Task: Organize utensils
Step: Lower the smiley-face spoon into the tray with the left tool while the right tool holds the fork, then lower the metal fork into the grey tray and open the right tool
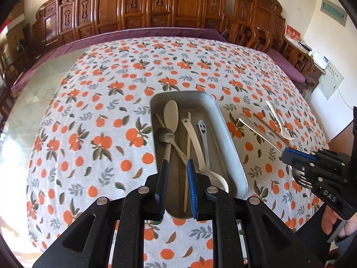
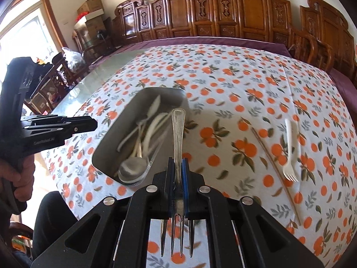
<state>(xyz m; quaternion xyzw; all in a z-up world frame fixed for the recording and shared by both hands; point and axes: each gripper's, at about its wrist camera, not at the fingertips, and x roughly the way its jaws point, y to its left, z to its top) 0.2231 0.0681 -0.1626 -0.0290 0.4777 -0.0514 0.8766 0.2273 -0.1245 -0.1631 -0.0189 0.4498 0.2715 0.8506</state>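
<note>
Carved wooden chairs are lining the tabletop [image 1: 93,102], where the right hand-held gripper [image 2: 177,167] is clamping a metal fork [image 2: 177,129] beside the tray [image 1: 232,143]; the left hand-held gripper [image 1: 177,167] is hovering slightly parted, empty, over its spoons [image 1: 170,114].

tray [image 1: 232,156]: 1 | forks [image 2: 177,134]: 2 | loose chopstick [image 2: 274,167]: 1 | grippers [image 1: 177,169]: 2

Blurred in the right wrist view: utensils in the metal tray [image 2: 142,93], shapes smeared beyond telling apart. Partly hidden behind the right gripper [image 2: 177,163]: middle of the metal fork [image 2: 177,125]. Hidden by the left gripper [image 1: 177,167]: the tray's near end, lower chopstick [image 1: 187,174].
</note>
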